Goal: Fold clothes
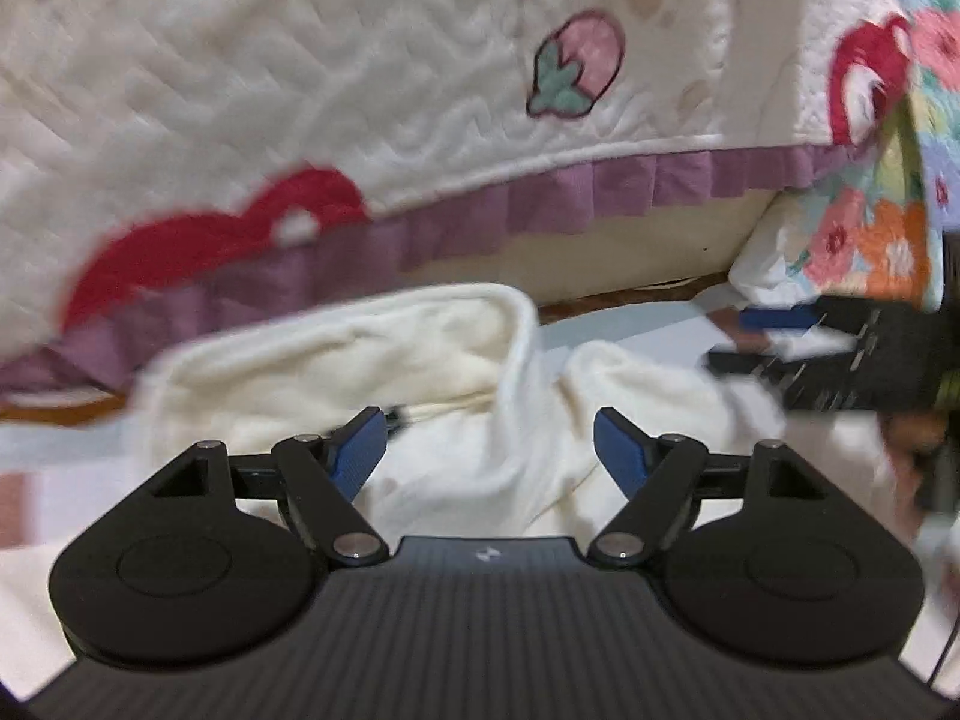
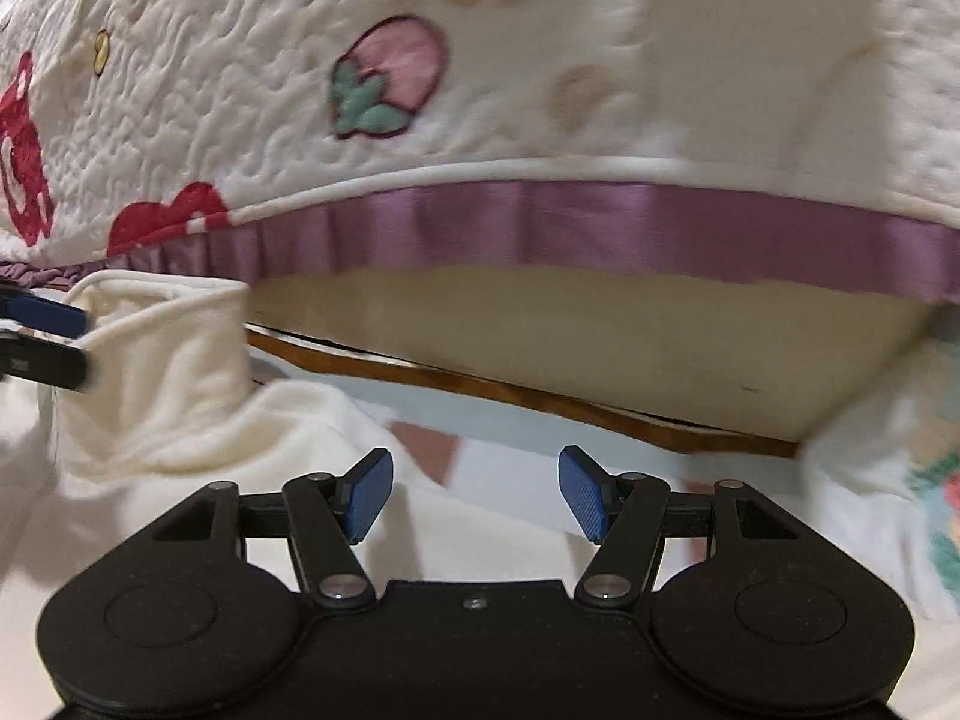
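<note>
A cream fleece garment lies crumpled on the floor sheet, one thick folded part raised at the back. My left gripper is open, its blue pads on either side of a fold of the garment, low over it. My right gripper is open and empty, over the garment's flat right part. The right gripper also shows at the right edge of the left wrist view. The left gripper's fingers show at the left edge of the right wrist view, next to the raised fold.
A bed with a white quilt printed with strawberries and a purple frill overhangs just behind the garment. Its wooden base edge runs along the floor. A flowered fabric hangs at the right.
</note>
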{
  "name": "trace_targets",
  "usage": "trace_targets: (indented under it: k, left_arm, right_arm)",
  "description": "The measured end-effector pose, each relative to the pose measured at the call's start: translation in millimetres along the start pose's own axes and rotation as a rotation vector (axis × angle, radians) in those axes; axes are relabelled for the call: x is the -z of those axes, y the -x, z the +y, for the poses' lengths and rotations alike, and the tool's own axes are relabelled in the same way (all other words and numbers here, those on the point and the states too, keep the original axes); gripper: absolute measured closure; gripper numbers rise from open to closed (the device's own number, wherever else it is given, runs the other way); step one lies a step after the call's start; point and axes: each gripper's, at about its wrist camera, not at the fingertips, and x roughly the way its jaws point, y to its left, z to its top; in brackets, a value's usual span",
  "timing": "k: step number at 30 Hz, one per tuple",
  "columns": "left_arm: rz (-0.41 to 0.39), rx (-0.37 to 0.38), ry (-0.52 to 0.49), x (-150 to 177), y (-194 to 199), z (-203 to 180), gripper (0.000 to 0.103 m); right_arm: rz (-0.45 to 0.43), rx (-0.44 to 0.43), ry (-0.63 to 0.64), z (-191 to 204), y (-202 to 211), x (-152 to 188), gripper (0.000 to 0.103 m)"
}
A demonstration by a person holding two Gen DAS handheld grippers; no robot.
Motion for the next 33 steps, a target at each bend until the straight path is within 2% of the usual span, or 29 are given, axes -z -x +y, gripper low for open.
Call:
trace_targets:
  k: [1,2,3,4,5,7,8,9,10,11,14,15,17,19,21,23,24,25,27,28,29,30,31,33]
  left_arm:
    - [0.045,0.005,0.047,-3.0,-16.0,4.0,0.029]
    - [0.090,0.011,0.094,-6.0,-32.0,8.1,0.046]
    - [0.133,0.013,0.137,-9.0,-47.5,11.9,0.086]
    - [0.150,-0.026,0.120,-11.0,-56.2,13.8,0.100]
    - [0.163,-0.064,0.103,-13.0,-64.0,15.6,0.099]
    - [0.096,-0.125,0.075,-18.4,-57.3,16.8,0.099]
    - [0.042,-0.144,0.076,-20.3,-49.0,17.9,0.099]
    - [-0.008,-0.163,0.075,-21.9,-41.3,18.7,0.099]
    - [-0.015,-0.179,0.054,-20.8,-42.9,16.7,0.099]
    - [-0.021,-0.195,0.033,-19.6,-44.6,14.7,0.099]
    - [0.007,-0.257,-0.078,-9.5,-64.2,1.2,0.099]
    - [0.028,-0.269,-0.083,-4.1,-72.8,-1.0,0.099]
    - [0.035,-0.242,-0.026,2.0,-77.2,2.0,0.099]
    - [0.022,-0.208,0.035,3.5,-73.1,7.2,0.088]
    - [-0.027,-0.152,0.088,3.1,-41.8,15.9,0.056]
    - [-0.075,-0.096,0.140,2.7,-10.6,24.6,0.048]
    - [-0.100,-0.068,0.167,2.6,5.1,29.0,0.040]
    - [-0.125,-0.040,0.192,2.7,21.2,33.3,0.035]
    - [-0.212,-0.020,0.220,11.4,66.6,44.0,0.032]
    - [-0.252,-0.030,0.228,17.1,86.6,51.1,0.032]
    - [-0.281,-0.074,0.234,32.3,104.4,54.9,0.031]
    - [-0.259,-0.118,0.229,45.1,110.6,61.0,0.031]
    - [-0.237,-0.162,0.224,57.6,116.4,66.9,0.031]
    - [-0.172,-0.258,0.205,75.5,112.7,72.3,0.032]
  right_arm:
    - [0.002,-0.011,0.004,3.5,-5.9,-1.6,0.036]
    - [0.004,-0.025,0.010,6.9,-10.5,-1.1,0.036]
    - [0.005,-0.039,0.017,10.2,-15.0,-0.3,0.036]
    - [0.011,-0.057,0.023,10.1,-19.5,2.2,0.036]
    - [0.018,-0.076,0.029,9.7,-24.1,4.9,0.036]
    - [0.049,-0.089,0.065,9.1,-34.0,11.2,0.040]
    - [0.055,-0.095,0.072,7.2,-36.0,13.7,0.044]
    - [0.061,-0.102,0.078,5.1,-37.8,16.2,0.056]
    - [0.057,-0.100,0.072,1.7,-36.7,16.9,0.078]
    - [0.057,-0.089,0.068,-0.9,-36.0,17.0,0.092]
    - [0.051,-0.053,0.080,-0.6,-36.2,18.4,0.093]
    - [0.050,-0.040,0.099,2.4,-37.2,17.9,0.094]
    - [0.042,0.002,0.144,9.8,-38.4,16.7,0.095]
    - [0.040,0.036,0.169,11.0,-38.8,17.4,0.095]
    - [0.041,0.058,0.173,8.1,-38.2,19.0,0.095]
    - [0.050,0.085,0.179,11.5,-38.4,15.1,0.093]
    - [0.055,0.110,0.176,13.5,-37.7,12.1,0.082]
    - [0.060,0.136,0.173,15.4,-36.9,9.1,0.065]
    - [0.040,0.153,0.173,23.1,-30.8,4.8,0.059]
    - [0.030,0.161,0.173,27.1,-27.6,2.8,0.059]
    - [0.005,0.151,0.177,34.1,-21.8,-0.5,0.059]
    - [-0.021,0.138,0.181,41.4,-15.8,-3.8,0.058]
    - [-0.053,0.093,0.159,47.9,-8.4,-9.4,0.058]
    - [-0.105,-0.060,0.094,60.8,4.3,-22.5,0.058]
